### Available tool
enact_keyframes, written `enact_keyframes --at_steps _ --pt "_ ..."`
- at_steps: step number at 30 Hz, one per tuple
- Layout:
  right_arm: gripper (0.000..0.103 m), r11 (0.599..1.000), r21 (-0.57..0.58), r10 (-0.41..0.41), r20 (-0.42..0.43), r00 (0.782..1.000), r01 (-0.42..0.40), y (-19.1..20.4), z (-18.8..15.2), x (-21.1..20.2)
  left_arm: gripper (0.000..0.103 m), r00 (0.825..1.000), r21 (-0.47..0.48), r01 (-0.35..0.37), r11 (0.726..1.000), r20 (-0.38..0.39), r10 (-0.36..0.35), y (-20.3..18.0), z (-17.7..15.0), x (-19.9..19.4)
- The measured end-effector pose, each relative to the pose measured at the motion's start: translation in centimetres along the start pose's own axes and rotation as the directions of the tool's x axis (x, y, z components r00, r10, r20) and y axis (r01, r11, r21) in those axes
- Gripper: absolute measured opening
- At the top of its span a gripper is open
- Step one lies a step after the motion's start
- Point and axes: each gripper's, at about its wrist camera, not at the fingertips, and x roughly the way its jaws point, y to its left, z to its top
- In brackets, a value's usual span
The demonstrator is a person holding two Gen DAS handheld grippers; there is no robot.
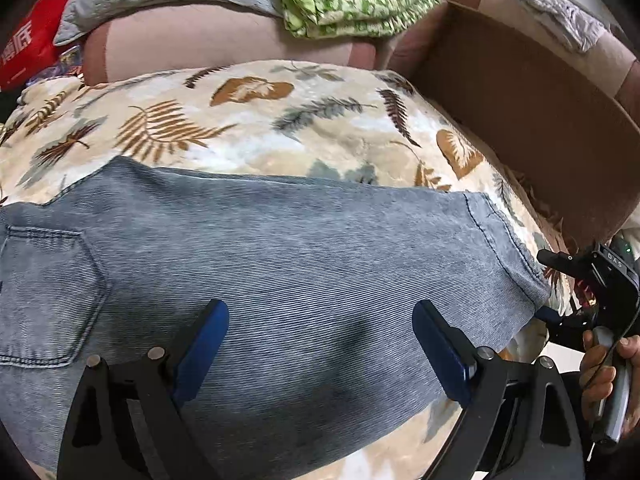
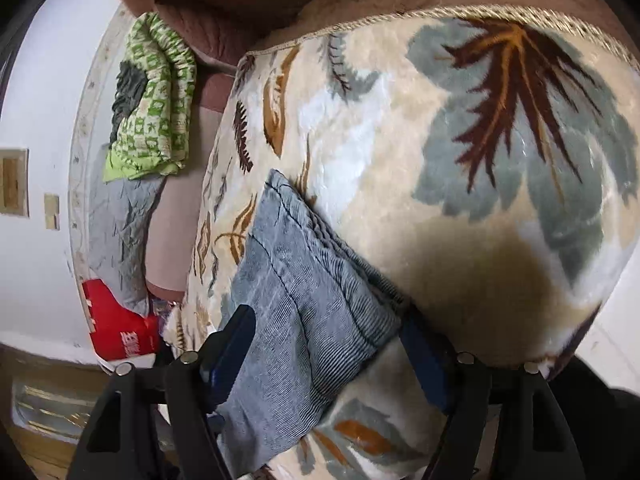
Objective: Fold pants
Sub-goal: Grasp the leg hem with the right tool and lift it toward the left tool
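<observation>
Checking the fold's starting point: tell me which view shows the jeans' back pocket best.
The left wrist view: the back pocket lies fully visible on the jeans. The right wrist view shows only the hem end of the jeans, no pocket.

Ribbed denim pants (image 1: 280, 248), plush blanket (image 1: 248, 120)

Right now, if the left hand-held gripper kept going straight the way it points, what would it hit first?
Most likely the jeans: the left hand-held gripper is open and aims down at the denim spread on the leaf-print blanket. Depth is hard to judge.
</observation>
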Motion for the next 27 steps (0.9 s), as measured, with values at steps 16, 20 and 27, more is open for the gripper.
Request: enact_keyframes --at_steps 16,20,27 --pt "0.054 0.998 -0.059 -0.001 0.016 1.000 0.001 -0.7 0.3 -0.1 0.095 0.970 0.208 -0.180 0.961 -0.122 0.208 -4.3 0.5 5.7" --pt "0.029 0.991 -0.119 -0.056 0.023 0.998 0.058 0.2 0.1 0.2 0.094 0.978 0.185 -0.178 0.966 -0.071 0.194 -4.2 1.0 3.5" --pt "0.025 0.964 -0.227 -0.130 0.056 0.990 0.140 2.8 -0.2 0.2 0.099 0.959 0.218 -0.232 0.948 -0.114 0.261 -1.9 0.5 5.5"
